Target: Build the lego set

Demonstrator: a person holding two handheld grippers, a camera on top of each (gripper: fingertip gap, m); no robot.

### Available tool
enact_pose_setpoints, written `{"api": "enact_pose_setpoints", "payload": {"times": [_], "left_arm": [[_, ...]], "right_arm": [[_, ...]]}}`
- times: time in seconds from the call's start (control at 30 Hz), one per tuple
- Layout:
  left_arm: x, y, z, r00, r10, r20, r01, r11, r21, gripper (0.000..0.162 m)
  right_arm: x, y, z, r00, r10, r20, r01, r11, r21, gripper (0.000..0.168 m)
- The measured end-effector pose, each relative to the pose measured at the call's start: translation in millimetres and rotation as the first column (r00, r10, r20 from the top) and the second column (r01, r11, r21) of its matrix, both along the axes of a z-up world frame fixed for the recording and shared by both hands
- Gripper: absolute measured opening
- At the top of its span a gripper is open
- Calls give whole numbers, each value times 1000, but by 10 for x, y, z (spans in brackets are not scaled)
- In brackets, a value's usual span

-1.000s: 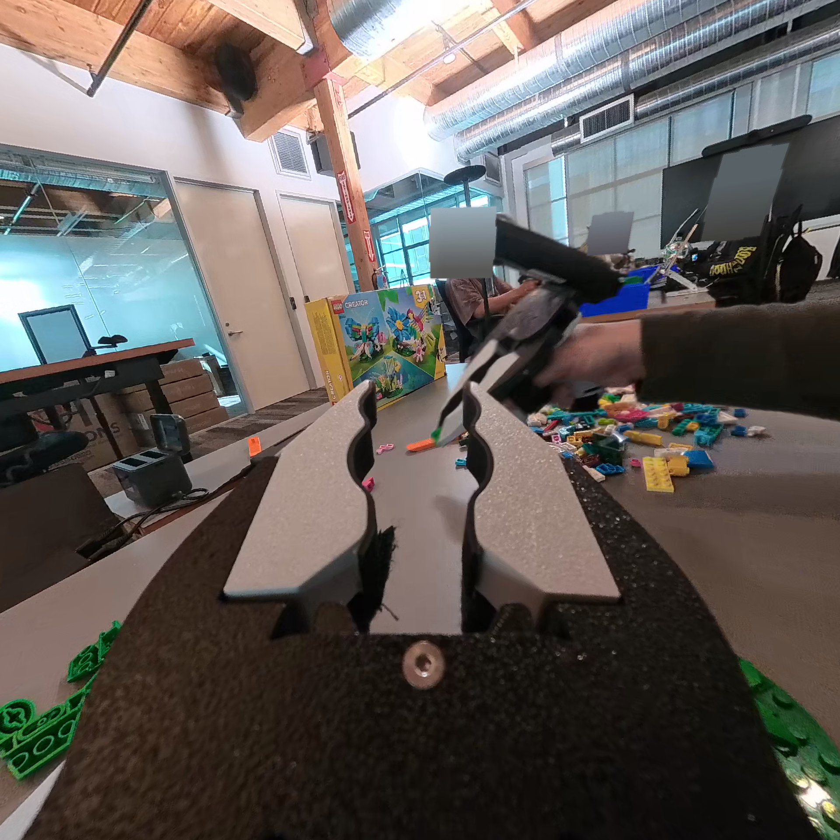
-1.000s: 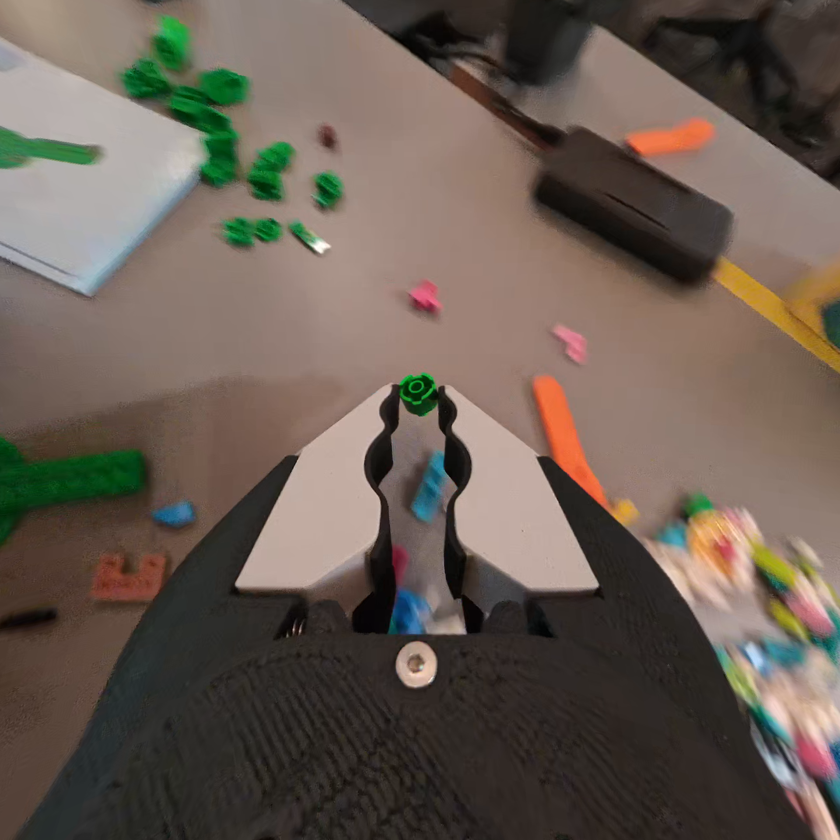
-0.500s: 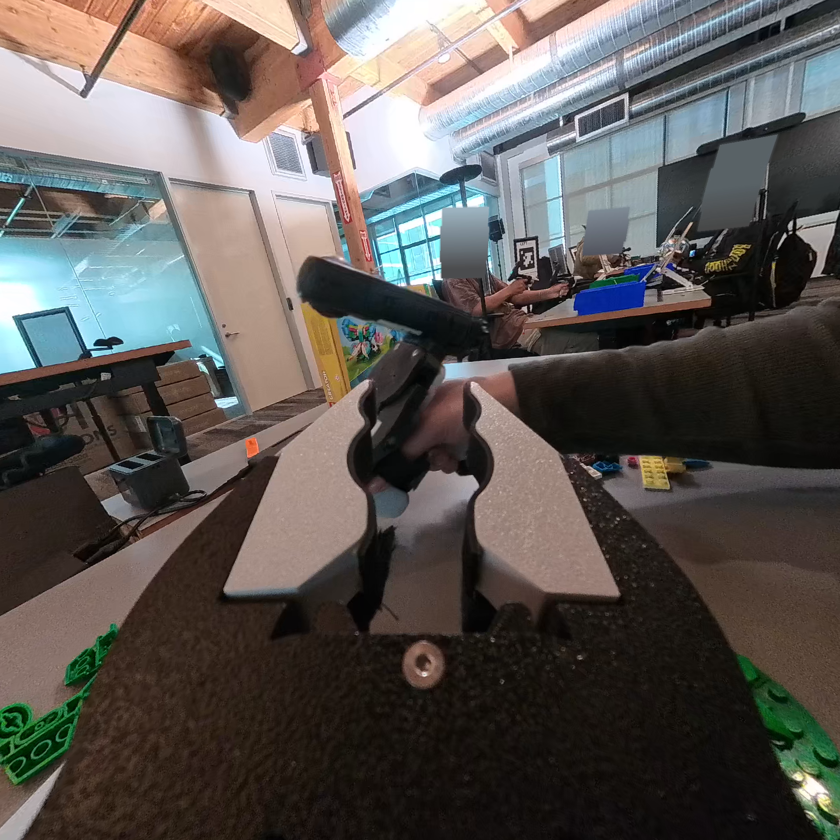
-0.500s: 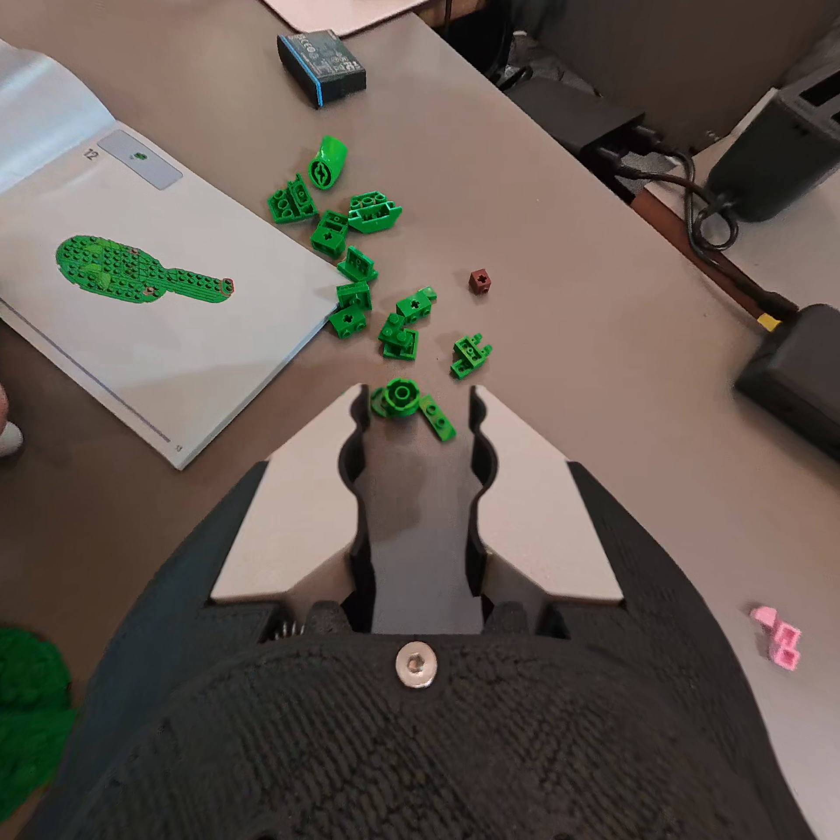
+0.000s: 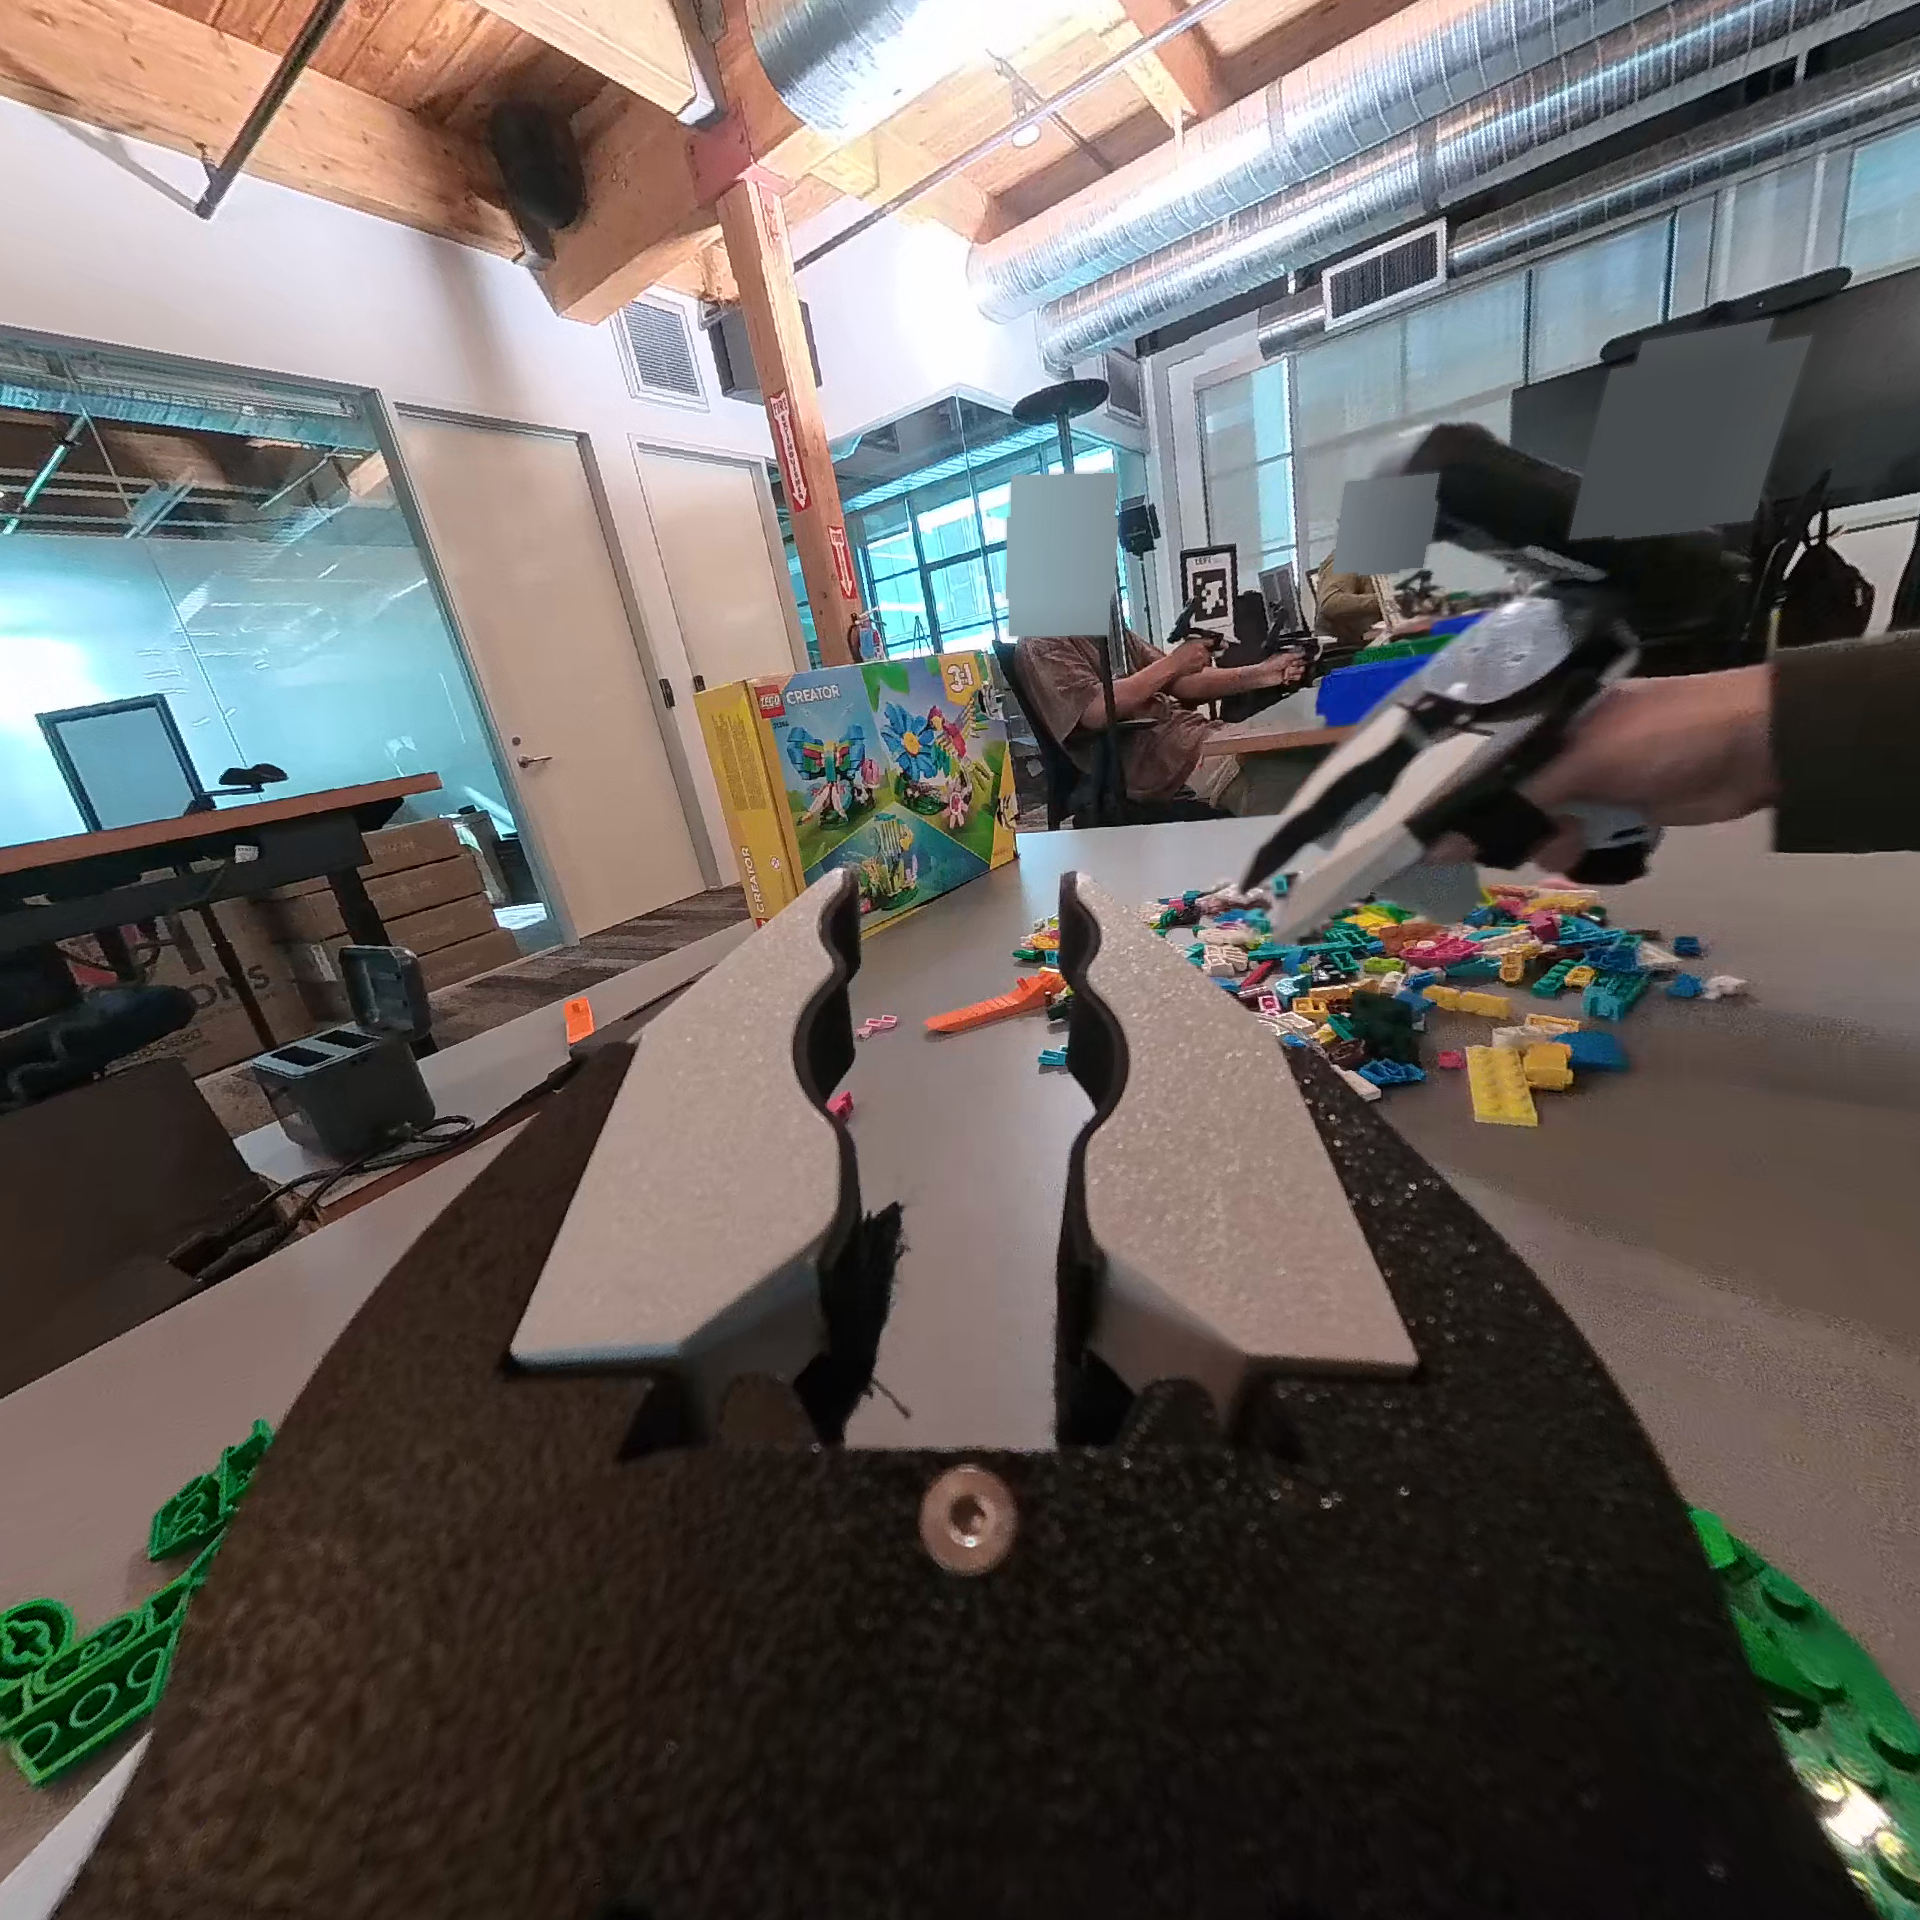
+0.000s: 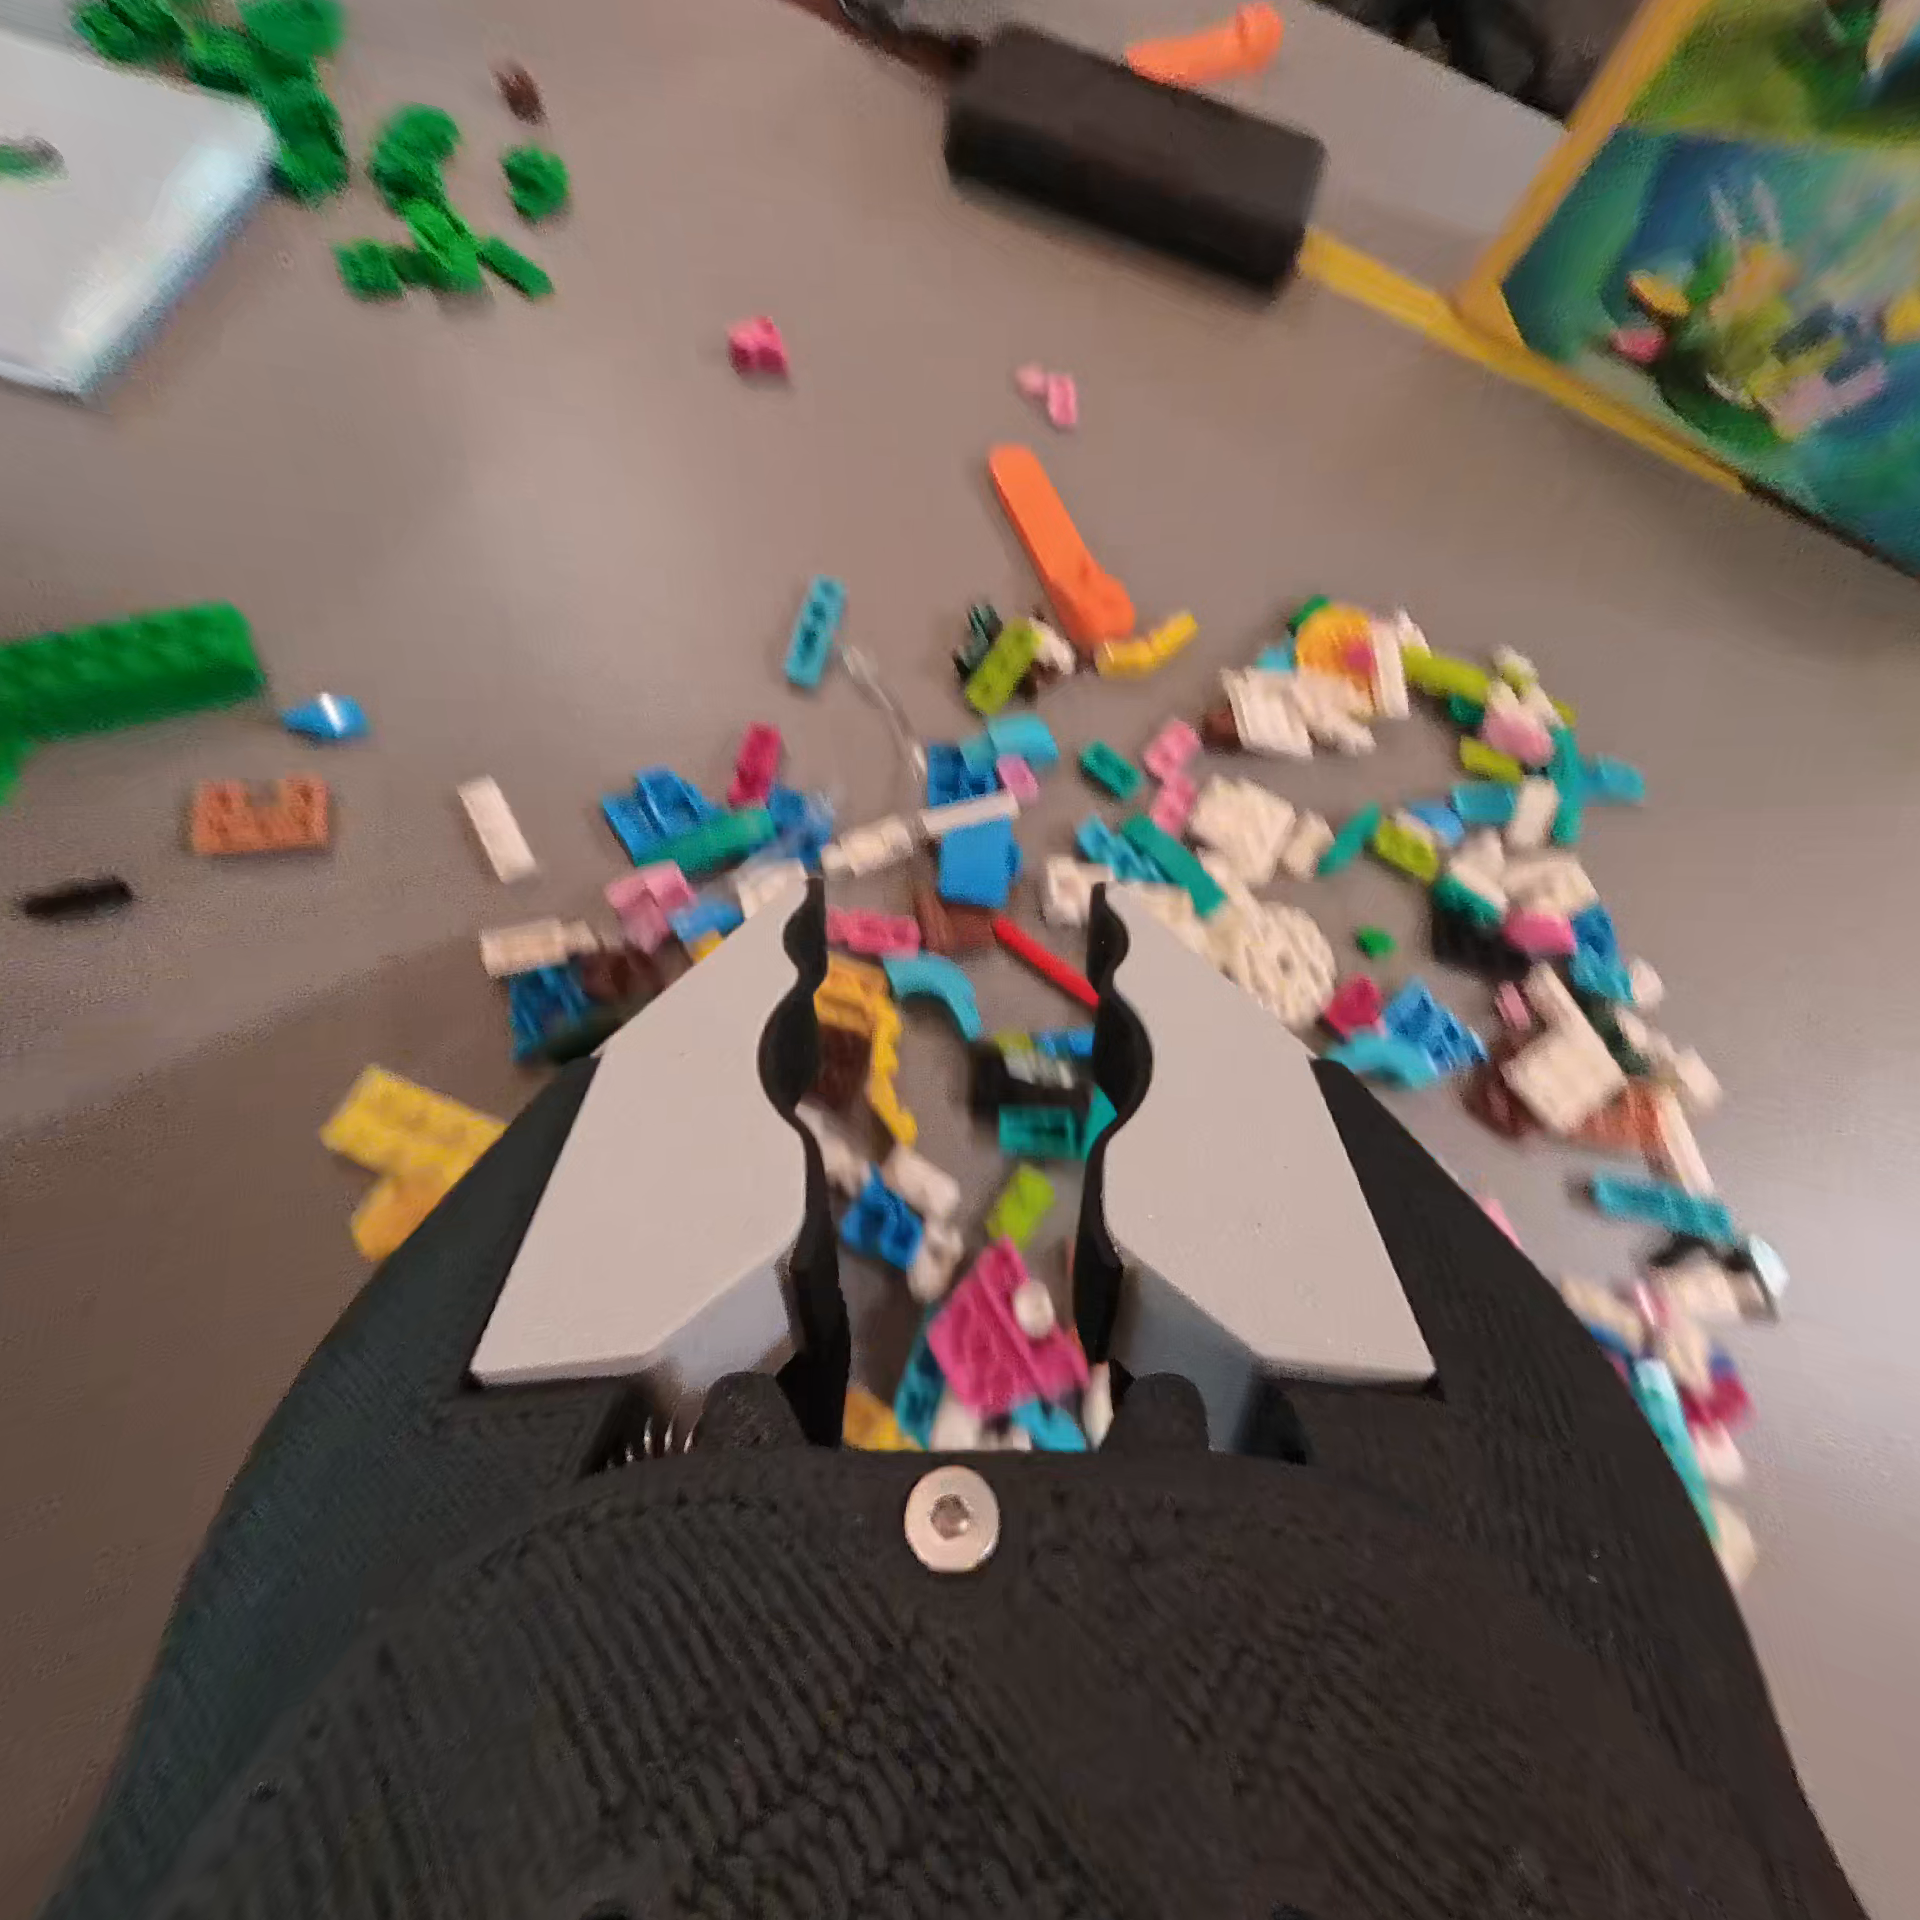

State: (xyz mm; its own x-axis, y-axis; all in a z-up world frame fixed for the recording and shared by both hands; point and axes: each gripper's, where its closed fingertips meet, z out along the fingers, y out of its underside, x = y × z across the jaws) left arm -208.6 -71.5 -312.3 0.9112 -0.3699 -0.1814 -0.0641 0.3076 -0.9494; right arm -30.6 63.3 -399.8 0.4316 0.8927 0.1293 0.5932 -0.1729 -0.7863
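My left gripper (image 5: pixel 961 894) is open and empty, low over the grey table (image 5: pixel 1558 1195) and pointing at the far end. My right gripper (image 6: pixel 956 904) is open and empty, hovering over a pile of mixed coloured bricks (image 6: pixel 1257 821). In the left wrist view the right gripper (image 5: pixel 1276 899) hangs tilted down over that pile (image 5: pixel 1455 966). A green plate build (image 6: pixel 125 665) lies at the left. Loose green bricks (image 6: pixel 416 218) lie beside the instruction booklet (image 6: pixel 104 239). Green bricks (image 5: pixel 83 1683) and a green plate (image 5: pixel 1829 1683) flank my left gripper.
The set's box (image 5: pixel 883 769) stands at the far table edge and shows in the right wrist view (image 6: pixel 1714 260). An orange brick separator (image 6: pixel 1060 551), a black box (image 6: pixel 1132 156), a yellow plate (image 6: pixel 405 1132) and a brown plate (image 6: pixel 260 816) lie about. People sit at desks behind. About 25 centimetres separates my left fingertips from my right.
My right gripper held a round green piece, let it go among the green bricks, then swung back over the mixed pile, open. My left gripper has stayed put.
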Motion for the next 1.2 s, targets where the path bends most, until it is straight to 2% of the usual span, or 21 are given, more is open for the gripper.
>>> {"api": "enact_pose_setpoints", "payload": {"times": [0.13, 0.23, 0.37, 0.47, 0.73, 0.9, 1.0, 1.07, 1.2], "left_arm": [[2, -2, 0, 1000, 0, -1, 0, 1000, 1, 36], [2, -3, 1, 1000, -1, 0, 1, 1000, 1, 35], [8, -6, -1, 1000, -3, -2, 3, 1000, 1, 35], [10, -7, -2, 1000, -3, -2, 3, 1000, 0, 36], [10, -7, -1, 1000, -4, 1, 4, 1000, 0, 35], [11, -8, -2, 1000, -4, 1, 4, 1000, 0, 36], [10, -9, -2, 1000, -5, 2, 5, 1000, -1, 36], [11, -8, -2, 1000, -4, 2, 4, 1000, -1, 36], [12, -7, -3, 1000, -4, 2, 4, 1000, -1, 35]], "right_arm": [[459, -52, -117, 995, -70, 68, 69, 997, 25, 43], [538, -254, -223, 997, 12, 80, -8, 999, -49, 34], [609, -461, -307, 983, 131, 126, -121, 989, -84, 30], [674, -530, -359, 978, 162, 134, -144, 980, -137, 30], [858, -268, -288, 995, 23, 95, -13, 995, -102, 26], [1057, -15, -231, 985, -125, 120, 128, 991, -22, 26], [1330, 260, -154, 939, -331, 93, 328, 943, 51, 29], [1509, 369, -139, 894, -447, 46, 446, 895, 18, 28], [1573, 383, -156, 876, -481, -25, 479, 875, -65, 25]]}}
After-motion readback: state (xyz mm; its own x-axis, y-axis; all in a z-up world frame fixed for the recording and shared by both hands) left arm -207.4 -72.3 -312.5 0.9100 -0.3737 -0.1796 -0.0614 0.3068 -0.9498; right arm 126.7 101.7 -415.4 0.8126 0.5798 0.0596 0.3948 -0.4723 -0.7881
